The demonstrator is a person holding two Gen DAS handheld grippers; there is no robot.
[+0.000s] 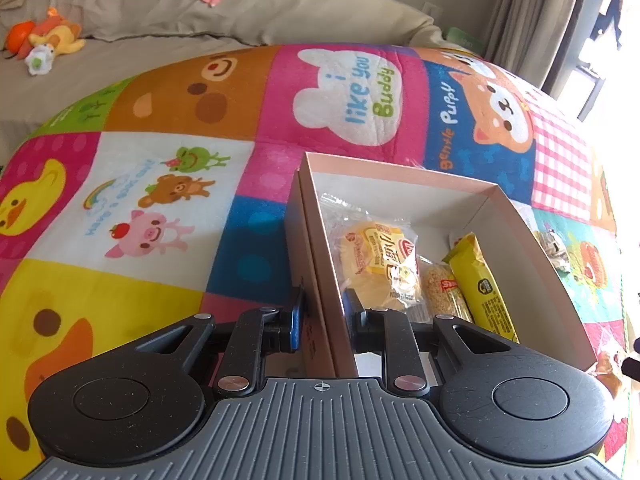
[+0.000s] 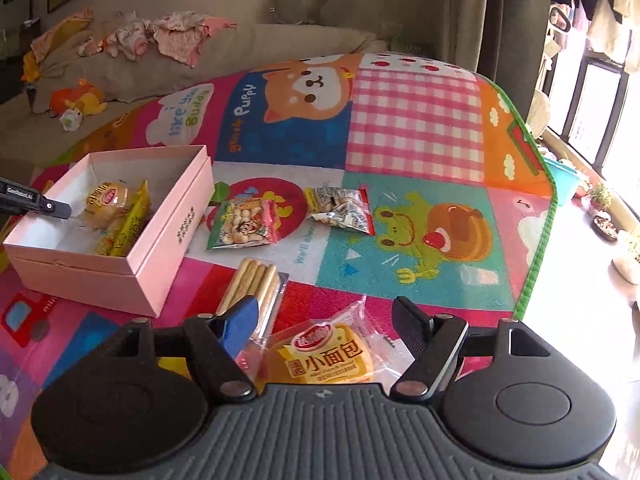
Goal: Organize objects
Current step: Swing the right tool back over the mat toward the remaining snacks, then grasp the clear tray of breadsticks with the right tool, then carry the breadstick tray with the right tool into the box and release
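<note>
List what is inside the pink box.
The pink box holds a wrapped small bread, a crispy snack bar and a yellow packet. Anything lying under those packets is covered.

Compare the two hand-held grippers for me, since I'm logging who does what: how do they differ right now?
The left hand-held gripper is clamped on the pink box's side wall, one finger inside and one outside; the right hand-held gripper stands open, gripping nothing. The left sits at the box; the right hovers over the small bread packet on the play mat. Both are angled downward.
</note>
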